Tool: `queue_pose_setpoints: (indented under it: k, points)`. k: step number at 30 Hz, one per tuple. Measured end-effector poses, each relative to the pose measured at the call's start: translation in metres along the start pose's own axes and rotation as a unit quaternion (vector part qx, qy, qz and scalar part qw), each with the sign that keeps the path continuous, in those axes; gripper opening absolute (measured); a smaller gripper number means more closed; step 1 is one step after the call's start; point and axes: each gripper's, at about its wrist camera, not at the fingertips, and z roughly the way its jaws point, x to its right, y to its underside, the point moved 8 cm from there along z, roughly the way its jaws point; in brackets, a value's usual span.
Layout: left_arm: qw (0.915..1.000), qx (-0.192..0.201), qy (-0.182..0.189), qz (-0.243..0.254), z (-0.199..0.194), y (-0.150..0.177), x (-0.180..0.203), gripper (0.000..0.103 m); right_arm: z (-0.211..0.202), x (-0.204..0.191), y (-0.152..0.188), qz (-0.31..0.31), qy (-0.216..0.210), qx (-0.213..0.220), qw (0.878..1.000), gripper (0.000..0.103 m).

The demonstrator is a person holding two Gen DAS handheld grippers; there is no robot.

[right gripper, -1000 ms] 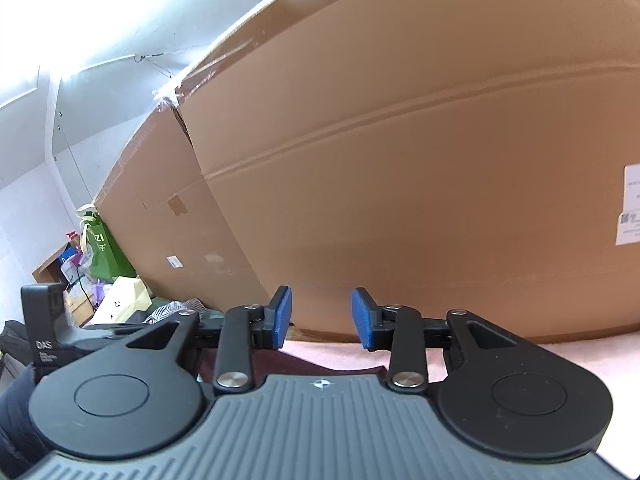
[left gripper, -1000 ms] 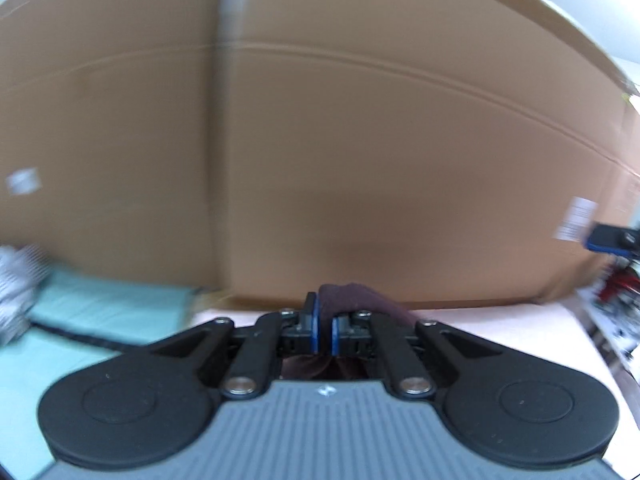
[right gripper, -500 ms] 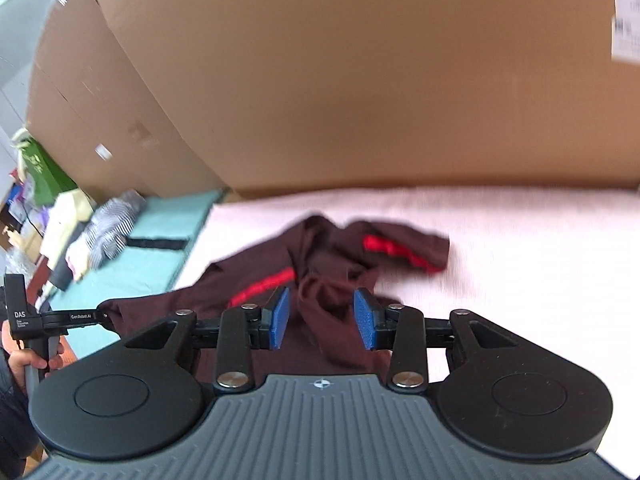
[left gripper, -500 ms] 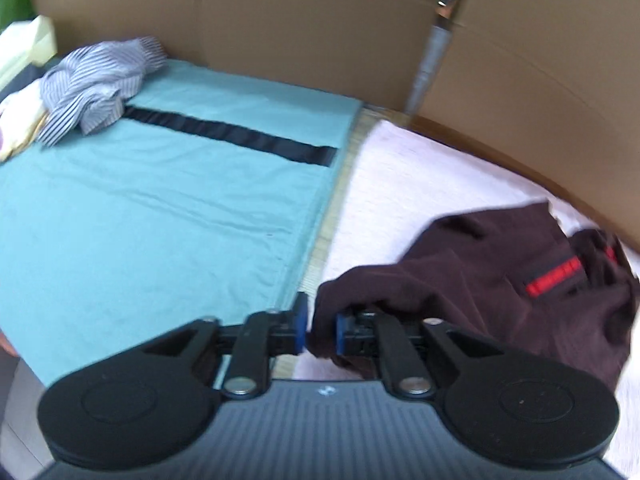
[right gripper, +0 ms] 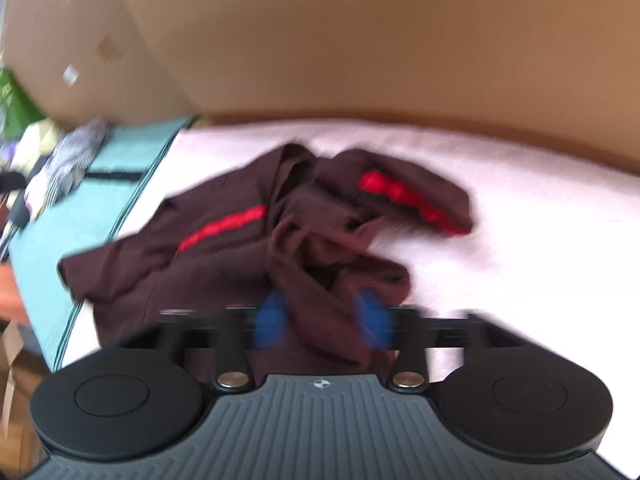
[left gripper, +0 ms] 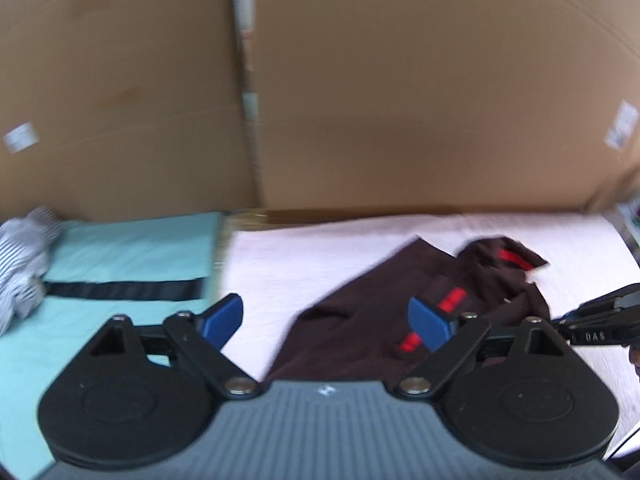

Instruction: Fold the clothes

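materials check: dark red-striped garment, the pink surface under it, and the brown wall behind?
Dark garment: soft matte knit, probably jersey; it bunches into limp folds, with red stripes that look sewn or printed on. Pink surface: matte textile, perhaps towelling or a blanket; blur hides the weave. Brown wall: corrugated cardboard by the look; flat creases, a seam and stuck-on paper labels.

My left gripper (left gripper: 326, 322) is opening wide now; half a second back its blue pads were pinching a corner of the maroon garment (left gripper: 360, 320), and that corner is now lying loose on the pink sheet (left gripper: 320, 252) with nothing pressed between them. My right gripper (right gripper: 324, 320) is doing the opposite: its pads, apart a moment ago, are blurring inward around a fold of the garment. Both views are dipping from cardboard down to the bed.
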Motion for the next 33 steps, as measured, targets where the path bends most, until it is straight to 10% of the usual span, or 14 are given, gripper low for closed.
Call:
queue_pose_setpoints:
  k: [7,11,13,17,20,22,25,33]
  points:
    - [0.999,-0.014,0.034,0.025,0.029,0.001,0.04,0.091,-0.023,-0.078,0.054,-0.067,-0.161,-0.083,0.981,0.004]
    - [0.9976,-0.04,0.035,0.045,0.063,0.014,0.061,0.091,-0.01,-0.083,0.093,-0.1,-0.152,-0.132,0.974,0.005]
    - [0.9963,-0.053,0.038,0.056,0.078,0.02,0.072,0.091,-0.016,-0.068,0.091,-0.073,-0.151,-0.126,0.978,0.01]
    - [0.9929,-0.066,0.031,0.095,0.106,0.028,0.092,0.091,-0.062,-0.026,0.054,-0.014,-0.135,-0.045,0.99,0.057]
    - [0.9904,-0.075,0.03,0.112,0.123,0.031,0.103,0.088,-0.088,0.005,0.024,0.01,-0.099,0.023,0.995,0.057]
    - [0.9899,-0.087,0.039,0.105,0.131,0.033,0.104,0.073,-0.088,0.024,0.008,0.031,-0.065,0.052,0.996,0.057]
    - [0.9889,-0.113,0.054,0.08,0.141,0.039,0.101,0.019,-0.069,0.043,-0.011,0.061,-0.034,0.063,0.996,0.057]
    - [0.9967,-0.026,-0.011,-0.076,0.061,0.014,0.012,0.004,0.006,0.049,-0.03,0.087,-0.003,0.02,0.996,0.058]
